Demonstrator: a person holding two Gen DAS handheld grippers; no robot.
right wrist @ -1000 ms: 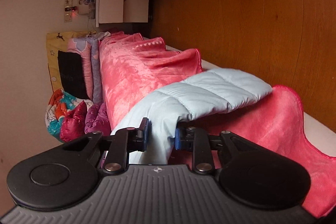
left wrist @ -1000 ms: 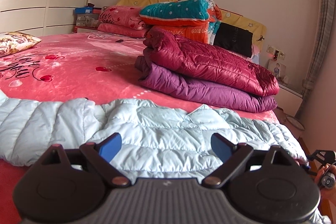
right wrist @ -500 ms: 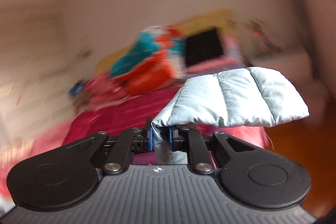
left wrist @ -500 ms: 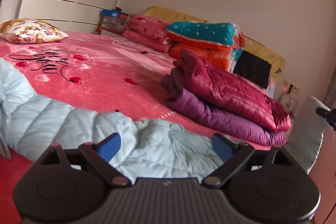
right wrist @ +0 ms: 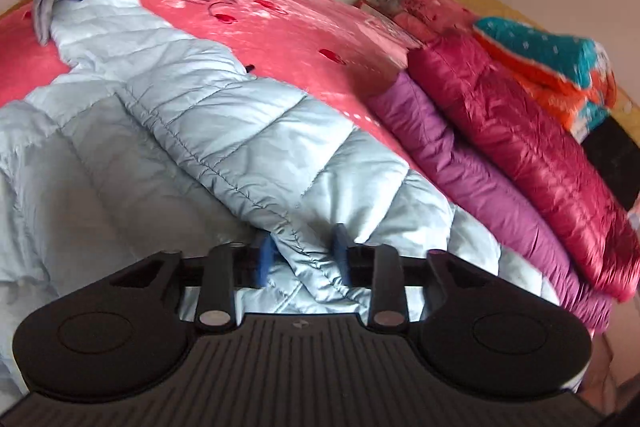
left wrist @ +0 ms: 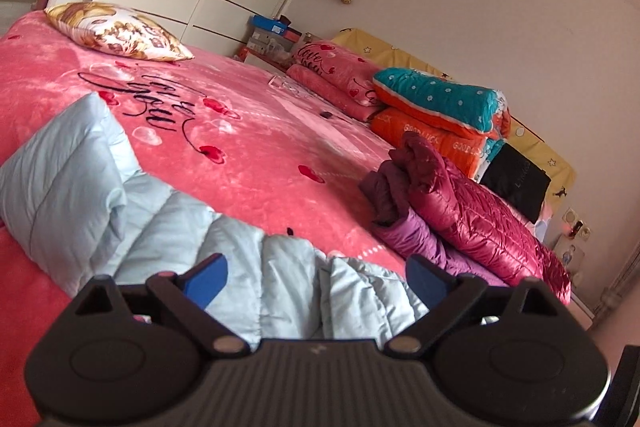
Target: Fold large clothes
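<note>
Sleeve now lies folded across the pale blue jacket, freed as the right gripper just opened; left gripper gapes empty above that jacket.

My bed wears a pink blanket printed with hearts and script. On it lie the pale blue down jacket nearest me, a purple and a maroon jacket stacked folded, a floral pillow, and folded quilts at the head.

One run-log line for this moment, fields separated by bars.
stage: sleeve laid across light blue jacket | right gripper: jaws just opening, sleeve between | left gripper: open, empty | folded jackets: stacked beside
</note>
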